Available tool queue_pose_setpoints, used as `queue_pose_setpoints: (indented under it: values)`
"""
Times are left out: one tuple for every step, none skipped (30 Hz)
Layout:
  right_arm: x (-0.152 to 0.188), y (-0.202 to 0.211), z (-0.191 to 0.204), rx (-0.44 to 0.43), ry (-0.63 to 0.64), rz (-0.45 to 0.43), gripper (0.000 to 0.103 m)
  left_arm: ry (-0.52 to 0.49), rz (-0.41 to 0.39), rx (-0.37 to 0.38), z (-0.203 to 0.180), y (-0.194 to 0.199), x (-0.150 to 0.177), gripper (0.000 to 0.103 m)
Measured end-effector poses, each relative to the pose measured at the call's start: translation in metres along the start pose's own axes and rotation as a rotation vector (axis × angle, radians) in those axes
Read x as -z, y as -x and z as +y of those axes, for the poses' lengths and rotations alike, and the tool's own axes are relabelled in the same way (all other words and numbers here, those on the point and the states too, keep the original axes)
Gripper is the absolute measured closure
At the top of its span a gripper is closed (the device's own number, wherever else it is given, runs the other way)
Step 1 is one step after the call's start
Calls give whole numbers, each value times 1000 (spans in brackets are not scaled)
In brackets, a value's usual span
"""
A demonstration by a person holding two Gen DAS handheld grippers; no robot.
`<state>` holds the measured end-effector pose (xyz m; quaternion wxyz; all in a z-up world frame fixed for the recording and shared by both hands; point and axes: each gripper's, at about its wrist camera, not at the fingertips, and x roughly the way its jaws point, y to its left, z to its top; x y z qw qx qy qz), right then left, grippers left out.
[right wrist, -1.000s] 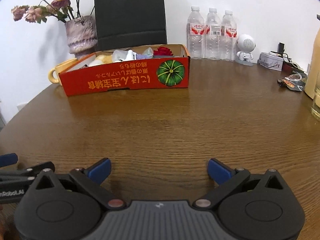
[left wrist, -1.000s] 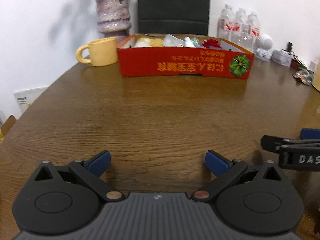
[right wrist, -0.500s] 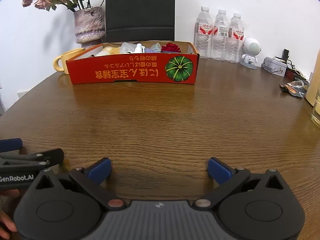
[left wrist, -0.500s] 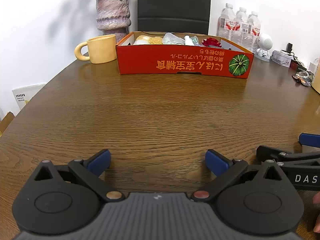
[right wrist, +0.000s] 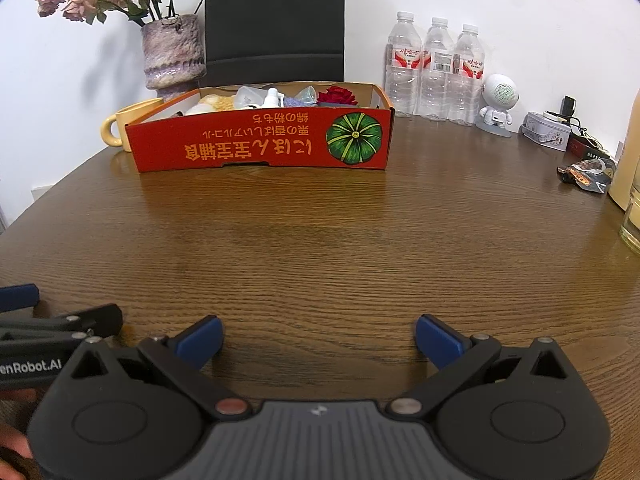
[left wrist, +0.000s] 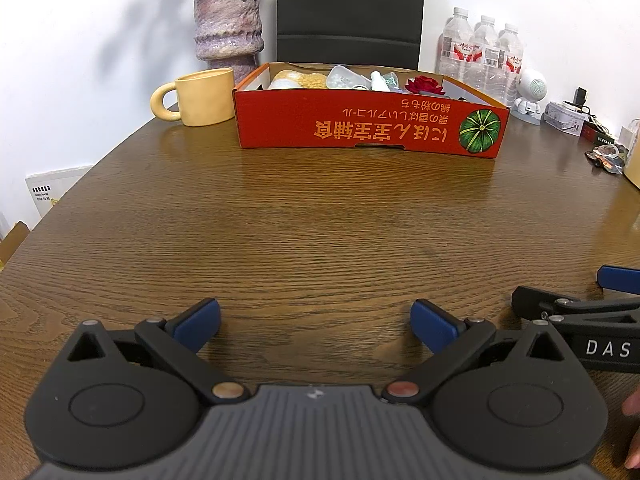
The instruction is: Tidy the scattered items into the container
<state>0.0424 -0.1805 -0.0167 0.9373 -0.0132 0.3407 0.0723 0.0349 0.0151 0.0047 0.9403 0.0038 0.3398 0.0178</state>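
Left gripper (left wrist: 315, 322) and right gripper (right wrist: 319, 334) both held low and level over the table (left wrist: 320, 232), side by side, jaws spread wide and empty, with the red box (left wrist: 368, 128) holding the items well ahead of both.

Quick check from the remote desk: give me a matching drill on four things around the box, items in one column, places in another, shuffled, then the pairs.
Things:
1. yellow mug
2. red flower
3. water bottles
4. white robot figure

Places:
A. inside the red box, at its pumpkin-picture end
B. right of the water bottles
C. against the wall, right of the box
D. just left of the box, before the vase

Pairs: 1-D, 2-A, 3-C, 4-B
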Motion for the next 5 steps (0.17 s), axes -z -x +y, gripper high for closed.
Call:
queue_pose_setpoints:
  values:
    - [0, 0, 0, 0, 0, 0, 0, 0, 0, 0, 0, 0, 0, 0]
    - [0, 0, -1, -1, 1, 0, 0, 0, 0, 0, 0, 0, 0, 0]
    - [0, 0, -1, -1, 2, 0, 0, -1, 0, 0, 0, 0, 0, 0]
    - [0, 0, -1, -1, 1, 0, 0, -1, 0, 0, 0, 0, 0, 0]
    - [0, 0, -1, -1, 1, 0, 0, -1, 0, 0, 0, 0, 0, 0]
